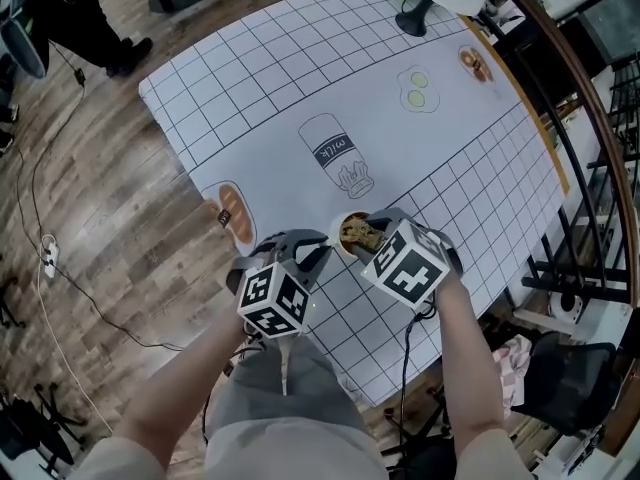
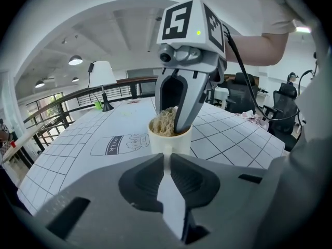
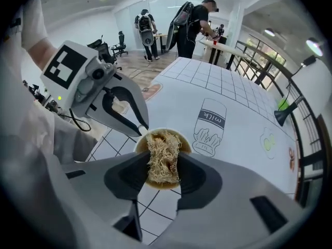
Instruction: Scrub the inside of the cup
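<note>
White cup stands lower centre of the head view, near the bench's near edge, with a tan fibrous scrub wad stuffed down into it. The right gripper comes in from above, jaws pinching the wad on both sides; the left gripper has its jaws nearly together, clamped on the cup's thin white handle. Just above the cup on the gridded bench cover is a printed carton drawing reading "milk".
</note>
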The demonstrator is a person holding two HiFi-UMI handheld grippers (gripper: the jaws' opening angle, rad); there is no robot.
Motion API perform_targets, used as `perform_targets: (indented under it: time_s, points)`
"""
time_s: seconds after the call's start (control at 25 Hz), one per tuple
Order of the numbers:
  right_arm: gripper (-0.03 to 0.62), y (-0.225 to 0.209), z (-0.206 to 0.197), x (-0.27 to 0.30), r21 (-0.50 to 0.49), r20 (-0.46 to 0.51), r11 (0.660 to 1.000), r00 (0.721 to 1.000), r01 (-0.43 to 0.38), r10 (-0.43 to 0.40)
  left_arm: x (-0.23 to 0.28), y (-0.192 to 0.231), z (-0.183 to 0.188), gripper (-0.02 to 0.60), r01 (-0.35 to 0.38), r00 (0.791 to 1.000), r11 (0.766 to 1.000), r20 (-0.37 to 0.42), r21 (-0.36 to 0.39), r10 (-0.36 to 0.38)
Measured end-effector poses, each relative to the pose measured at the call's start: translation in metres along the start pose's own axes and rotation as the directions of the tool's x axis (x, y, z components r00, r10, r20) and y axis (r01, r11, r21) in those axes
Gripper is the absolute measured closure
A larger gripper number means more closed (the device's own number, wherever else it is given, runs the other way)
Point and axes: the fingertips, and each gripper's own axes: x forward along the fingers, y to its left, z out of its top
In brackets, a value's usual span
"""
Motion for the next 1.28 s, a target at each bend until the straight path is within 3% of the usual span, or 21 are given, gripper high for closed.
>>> perform_targets:
  time_s: [0.32,0.48,0.6,0.68,0.84,1.0,1.12,1.28]
  points:
    - [0.454,0.012,0.002,-0.028,0.037,0.063,0.993,0.992,-0.114,0.111,-0.004,-0.001,-0.002,0.531,0.006,1.000,1.000,0.005,0.018,-0.006]
    - [0.456,0.002,0.000,-0.027,0.073,0.003,0.996,0.998,-0.058,0.058,-0.005,-0.008,-0.002,0.534,0.070,0.996,0.997,0.045,0.025,-0.071]
    - [0.454,-0.008,0.001,-0.015,0.049,-0.016,0.999,1.000,0.004,-0.003,-0.001,-0.005,0.003,0.534,0.093,0.994,0.995,0.066,-0.025,-0.091]
    - [0.456,-0.007,0.003,-0.006,0.062,0.010,0.998,1.000,0.001,-0.002,-0.002,0.000,0.003,0.534,0.085,0.994,0.994,0.070,-0.066,-0.080]
    - [0.464,0.003,-0.001,-0.009,0.067,0.115,0.991,0.987,-0.118,0.109,0.000,0.000,0.004,0.534,0.060,0.997,0.994,0.057,-0.087,-0.055]
    - [0.467,0.025,-0.003,-0.024,-0.023,0.125,0.982,0.974,-0.188,0.189,-0.009,-0.006,-0.004,0.534,0.047,0.997,0.999,0.053,-0.001,-0.047]
    - [0.467,0.018,-0.002,-0.039,-0.027,0.091,0.993,0.989,-0.116,0.118,-0.010,-0.011,-0.003,0.534,0.058,0.996,0.996,0.065,0.062,-0.061]
    - [0.464,0.009,0.007,-0.032,-0.045,0.065,0.999,0.998,-0.024,0.027,-0.011,-0.008,-0.002,0.534,0.068,0.994,0.998,0.088,0.011,-0.069]
